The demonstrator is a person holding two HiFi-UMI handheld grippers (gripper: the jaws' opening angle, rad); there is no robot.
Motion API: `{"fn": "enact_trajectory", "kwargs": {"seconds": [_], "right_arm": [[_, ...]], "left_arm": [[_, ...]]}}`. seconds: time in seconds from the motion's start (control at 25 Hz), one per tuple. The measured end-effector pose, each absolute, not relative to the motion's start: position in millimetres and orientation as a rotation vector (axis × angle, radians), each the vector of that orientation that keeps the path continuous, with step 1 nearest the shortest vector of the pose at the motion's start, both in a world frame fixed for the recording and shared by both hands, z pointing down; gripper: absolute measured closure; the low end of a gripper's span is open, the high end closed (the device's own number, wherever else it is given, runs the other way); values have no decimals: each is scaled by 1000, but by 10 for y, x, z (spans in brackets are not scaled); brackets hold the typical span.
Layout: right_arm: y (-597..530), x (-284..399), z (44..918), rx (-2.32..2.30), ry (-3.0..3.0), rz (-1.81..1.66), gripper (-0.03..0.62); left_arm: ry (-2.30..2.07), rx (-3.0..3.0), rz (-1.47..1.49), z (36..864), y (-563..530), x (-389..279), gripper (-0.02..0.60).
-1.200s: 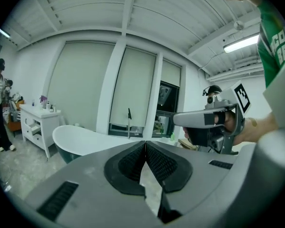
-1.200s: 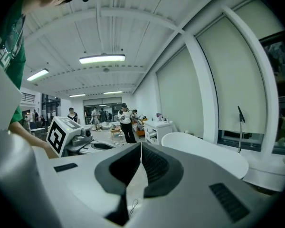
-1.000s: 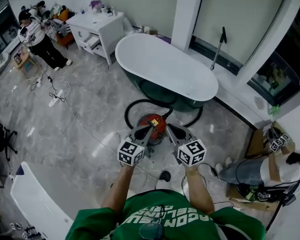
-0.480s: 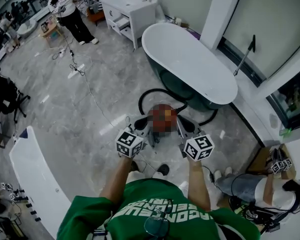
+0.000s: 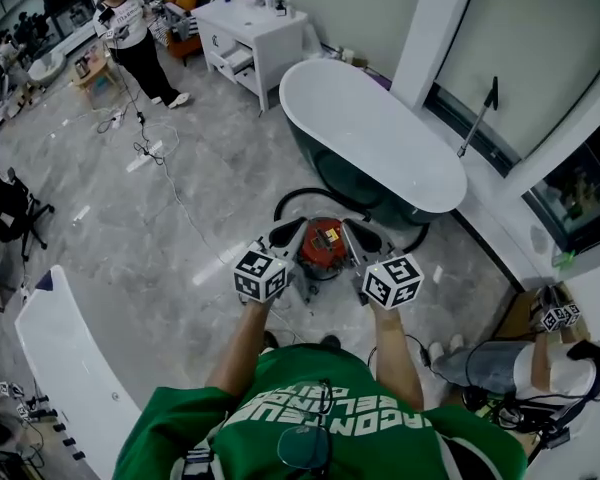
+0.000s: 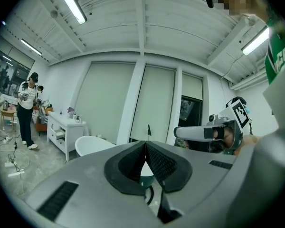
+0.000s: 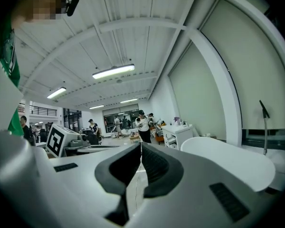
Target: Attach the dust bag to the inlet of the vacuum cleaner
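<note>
- The left claw and the right claw are each pinched fully together, tips touching, with nothing between them. They are held side by side, aimed out into the room.
- The vacuum cleaner, red and round, stands on the floor below and just beyond the claws. It sits between them, about equally near each, so I judge both must tip downward to reach it.
- I cannot make out a dust bag, or which way the inlet faces.
- A black hose loops around the cleaner's far side, with the bathtub farther still.
</note>
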State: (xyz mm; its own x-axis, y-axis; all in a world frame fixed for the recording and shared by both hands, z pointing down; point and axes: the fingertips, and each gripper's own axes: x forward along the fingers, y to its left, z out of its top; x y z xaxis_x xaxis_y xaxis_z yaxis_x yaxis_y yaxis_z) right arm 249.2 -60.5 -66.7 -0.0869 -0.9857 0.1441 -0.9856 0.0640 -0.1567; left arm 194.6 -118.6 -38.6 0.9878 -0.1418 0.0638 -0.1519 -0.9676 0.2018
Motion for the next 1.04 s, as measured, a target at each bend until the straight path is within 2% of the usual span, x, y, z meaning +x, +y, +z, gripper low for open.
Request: {"fn": "enact_trajectory", "kwargs": {"seconds": [1.04], "right_arm": [[-562,2508,-641,-2201,2243,-352,579]], "left_arm": [[-151,2907,41,-455,-1136,2018,575]]}}
